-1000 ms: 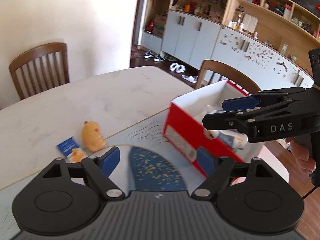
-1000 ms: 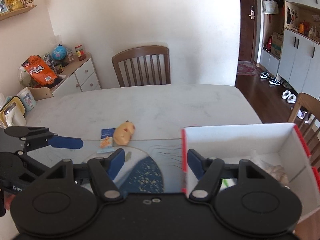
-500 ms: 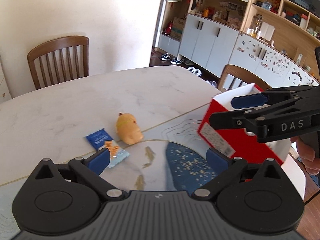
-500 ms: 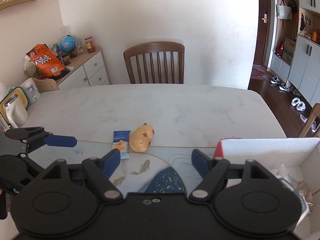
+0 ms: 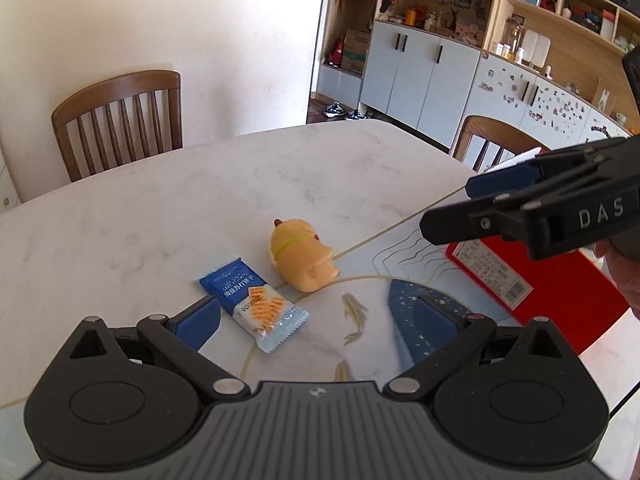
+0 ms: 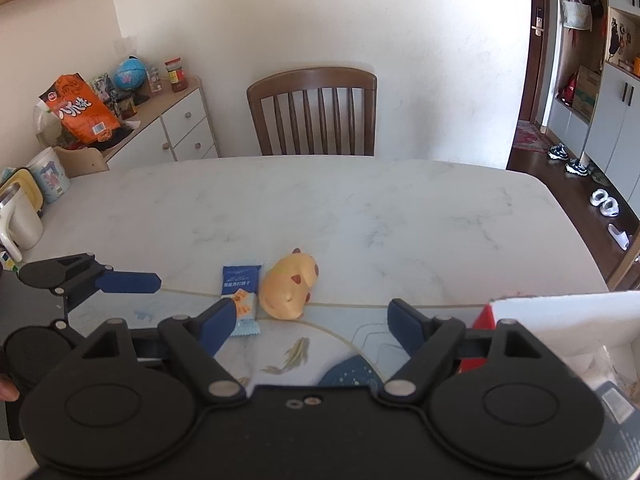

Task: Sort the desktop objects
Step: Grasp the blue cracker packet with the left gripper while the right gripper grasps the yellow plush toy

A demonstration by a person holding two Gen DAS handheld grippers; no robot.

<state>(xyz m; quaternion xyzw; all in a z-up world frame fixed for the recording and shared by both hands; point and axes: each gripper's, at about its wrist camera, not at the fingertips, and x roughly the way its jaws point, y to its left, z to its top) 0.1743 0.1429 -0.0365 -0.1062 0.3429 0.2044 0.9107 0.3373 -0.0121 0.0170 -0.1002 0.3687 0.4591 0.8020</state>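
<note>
Both tongs empty, jaws apart: left tongs (image 5: 320, 316), right tongs (image 6: 310, 320). Blue-and-white foil snack packet (image 5: 253, 303) and yellow soft animal toy (image 5: 301, 258) lie touching on white marble worktop (image 5: 160, 216), presumably awaiting red-sided cardboard box (image 5: 560, 300) at right.

Both wrist views over snack packet (image 5: 253, 305)

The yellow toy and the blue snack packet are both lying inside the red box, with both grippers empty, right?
Not inside. The yellow toy and blue snack packet lie on the table, left of the red box, as the right wrist view shows. Both grippers are indeed empty.
</note>
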